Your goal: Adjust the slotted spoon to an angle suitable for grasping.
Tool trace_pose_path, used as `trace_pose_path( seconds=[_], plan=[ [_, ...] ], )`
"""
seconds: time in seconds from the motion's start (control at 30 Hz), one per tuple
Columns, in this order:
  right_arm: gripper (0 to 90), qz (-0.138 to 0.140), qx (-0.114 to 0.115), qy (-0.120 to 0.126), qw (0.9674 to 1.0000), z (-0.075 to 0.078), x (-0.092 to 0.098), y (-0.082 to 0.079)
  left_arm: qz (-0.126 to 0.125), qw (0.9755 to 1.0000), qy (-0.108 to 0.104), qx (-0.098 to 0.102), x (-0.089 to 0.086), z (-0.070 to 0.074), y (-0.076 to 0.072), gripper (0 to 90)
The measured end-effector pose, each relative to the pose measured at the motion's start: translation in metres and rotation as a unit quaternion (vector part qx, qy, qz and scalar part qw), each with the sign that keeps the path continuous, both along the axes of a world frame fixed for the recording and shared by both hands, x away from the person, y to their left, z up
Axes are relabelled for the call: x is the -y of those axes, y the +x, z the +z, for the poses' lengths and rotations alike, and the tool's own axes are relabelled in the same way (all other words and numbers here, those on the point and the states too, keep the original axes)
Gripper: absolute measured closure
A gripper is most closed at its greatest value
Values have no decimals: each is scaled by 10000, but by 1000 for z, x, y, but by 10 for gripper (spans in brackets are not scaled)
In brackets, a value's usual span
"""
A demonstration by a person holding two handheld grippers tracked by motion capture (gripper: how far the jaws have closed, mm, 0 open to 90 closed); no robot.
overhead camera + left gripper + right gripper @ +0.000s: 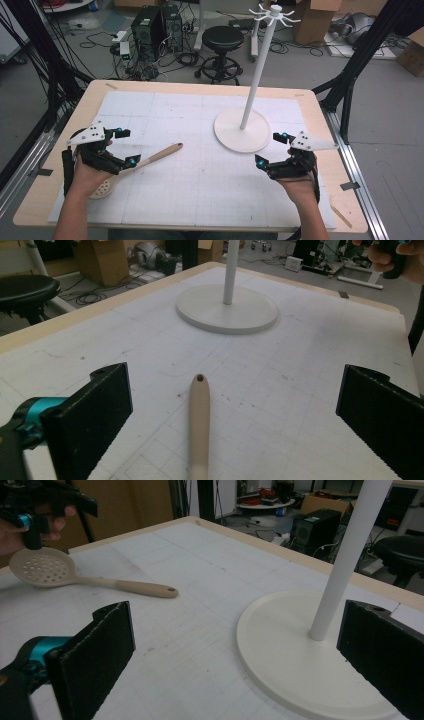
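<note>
While the high view is being read, a beige slotted spoon (140, 165) is being seen lying flat on the gridded white mat (200, 165) of the tabletop (320, 100), its perforated bowl toward the near left corner and its handle pointing up and right toward the middle. The left gripper (126, 147) is being held just over the spoon, near where handle meets bowl, jaws spread wide and nothing being clamped. The right gripper (272, 149) is being held well apart on the right, jaws also wide and empty, just beside the round base of a white stand (242, 131), whose pole is rising to a hooked crown.

Left gripper view: the spoon's handle (199, 425) is being shown lying on the mat between the two black jaws, which are standing far apart; neither pad is touching it. The hanging hole is being seen at the handle's far tip, and the stand's base is being shown beyond.

Right gripper view: wide, empty jaws are being shown framing the stand's base and pole. The whole spoon (90, 577) is being seen farther left on the mat, with the left gripper hovering above its bowl.
</note>
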State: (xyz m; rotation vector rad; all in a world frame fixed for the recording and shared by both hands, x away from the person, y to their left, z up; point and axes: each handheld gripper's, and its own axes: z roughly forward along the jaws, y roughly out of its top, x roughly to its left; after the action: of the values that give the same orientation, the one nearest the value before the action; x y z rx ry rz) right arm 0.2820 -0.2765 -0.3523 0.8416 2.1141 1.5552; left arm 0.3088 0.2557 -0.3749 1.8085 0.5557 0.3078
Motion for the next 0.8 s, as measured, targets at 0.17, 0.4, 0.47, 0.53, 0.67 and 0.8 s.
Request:
trace_pose_path(
  seconds=[0.17, 0.4, 0.47, 0.53, 0.67, 0.8],
  plan=[
    [5, -8, -22, -39, 10000, -2, 1, 0, -24, 10000, -2, -9, 0, 0, 0, 21],
    [5, -9, -29, -93, 10000, -2, -1, -1, -135, 9999, 37, -15, 5, -1, -1, 21],
    [5, 14, -22, -103, 9999, -1, -3, 0, -142, 9999, 65, -26, 6, -1, -2, 21],
    [5, 22, -33, -112, 9999, -1, -5, 1, -162, 9998, 91, -21, 6, -1, -3, 21],
    [5, 60, -25, -162, 9998, -2, -7, 2, -138, 9998, 115, -4, 5, 0, -4, 21],
    [5, 41, -19, -123, 9999, -2, -4, 1, -152, 9998, 94, -20, 6, 0, -4, 21]
  ],
)
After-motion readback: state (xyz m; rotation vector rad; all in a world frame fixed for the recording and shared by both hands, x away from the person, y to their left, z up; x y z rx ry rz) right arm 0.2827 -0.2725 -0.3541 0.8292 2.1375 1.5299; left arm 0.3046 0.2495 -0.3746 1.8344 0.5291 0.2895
